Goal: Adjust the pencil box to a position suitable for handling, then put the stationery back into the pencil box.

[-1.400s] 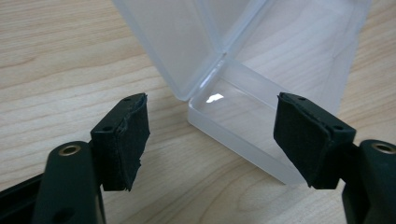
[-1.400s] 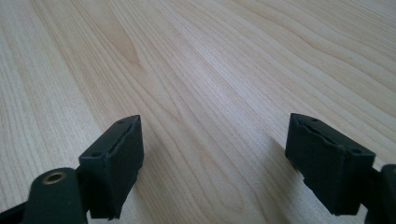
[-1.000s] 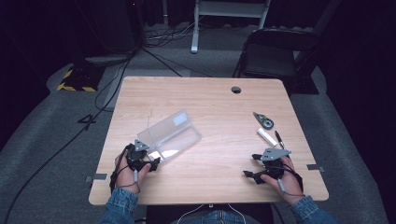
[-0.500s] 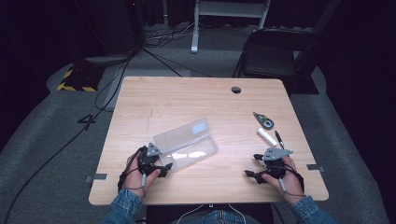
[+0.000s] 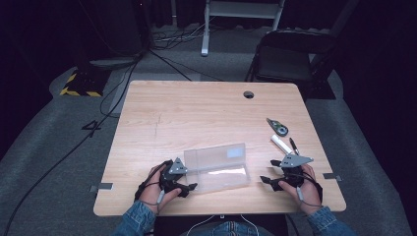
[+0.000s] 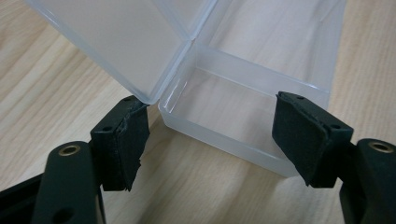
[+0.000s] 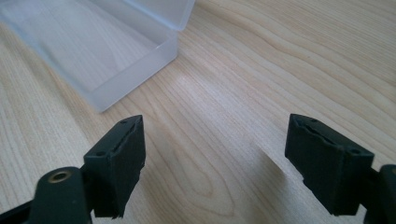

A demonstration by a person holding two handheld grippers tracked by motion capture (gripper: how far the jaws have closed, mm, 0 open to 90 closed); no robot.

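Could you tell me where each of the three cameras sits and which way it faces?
High view: above the person's side, looking forward and down on the table; both hands and denim sleeves enter from the bottom.
Left gripper view: rides the left gripper, facing the clear plastic box between its open jaws.
Right gripper view: rides the right gripper, over bare wood.
Shared: all show the box.

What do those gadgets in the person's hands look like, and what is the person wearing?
Each hand holds a black two-jaw gripper: the left gripper and right gripper both carry a grey three-cornered plate on top, and a pale cable trails back over each wrist. Up close, the jaws end in blocky black pads held by small screws, with a brass-coloured pivot behind. The sleeves are blue denim.
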